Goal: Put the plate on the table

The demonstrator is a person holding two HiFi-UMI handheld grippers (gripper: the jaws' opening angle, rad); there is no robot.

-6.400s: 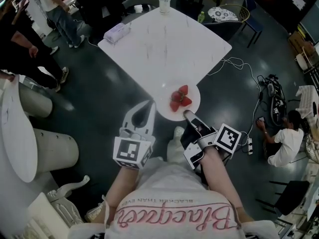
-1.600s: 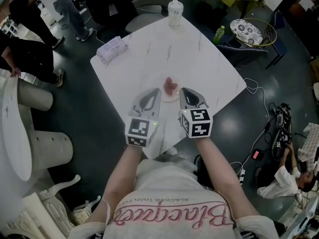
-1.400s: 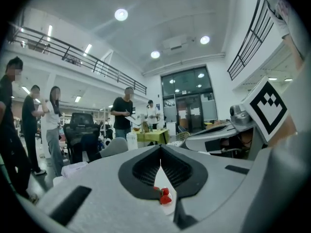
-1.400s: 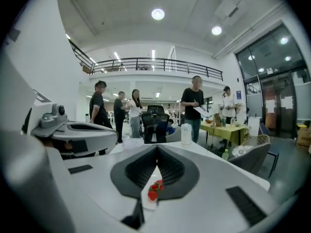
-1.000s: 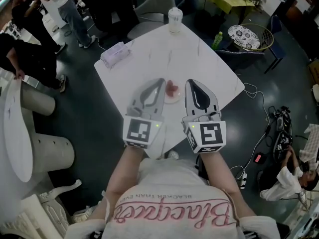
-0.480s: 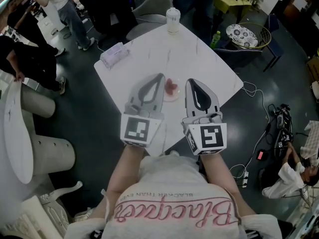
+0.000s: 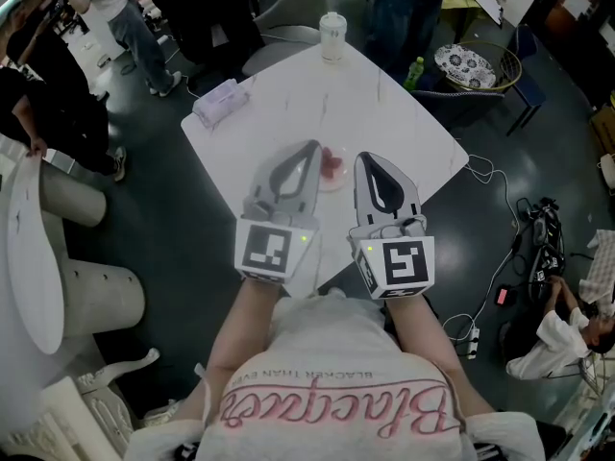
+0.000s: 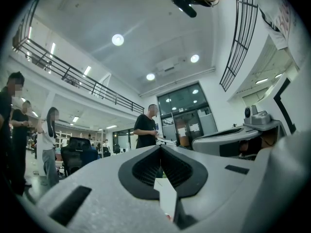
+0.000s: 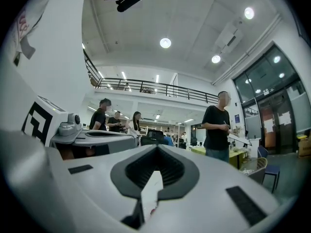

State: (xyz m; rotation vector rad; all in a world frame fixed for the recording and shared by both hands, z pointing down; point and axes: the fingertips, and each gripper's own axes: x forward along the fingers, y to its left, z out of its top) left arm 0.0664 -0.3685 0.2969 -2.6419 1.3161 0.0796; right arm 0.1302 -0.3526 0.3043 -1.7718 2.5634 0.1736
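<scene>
A small white plate (image 7: 335, 179) with red strawberries (image 7: 332, 161) lies on the white marble table (image 7: 384, 113), near its front corner. Both grippers hover just short of it, one at each side, and their tips hide part of its rim. My left gripper (image 7: 309, 146) is shut with nothing in it. My right gripper (image 7: 362, 157) is shut and empty too. In the left gripper view the left gripper (image 8: 160, 146) points upward at the hall's ceiling. The right gripper (image 9: 156, 146) does the same in the right gripper view.
A lidded cup (image 7: 332, 35) stands at the table's far corner and a tissue pack (image 7: 219, 101) at its left corner. A grey chair (image 7: 288, 8) and a standing person (image 7: 404, 8) are behind the table. Cables (image 7: 485, 176) lie on the floor at the right.
Earlier my right gripper held the plate out past the table's corner; now the plate lies on the table and both grippers have drawn back from it. Over the last half second hardly anything has moved.
</scene>
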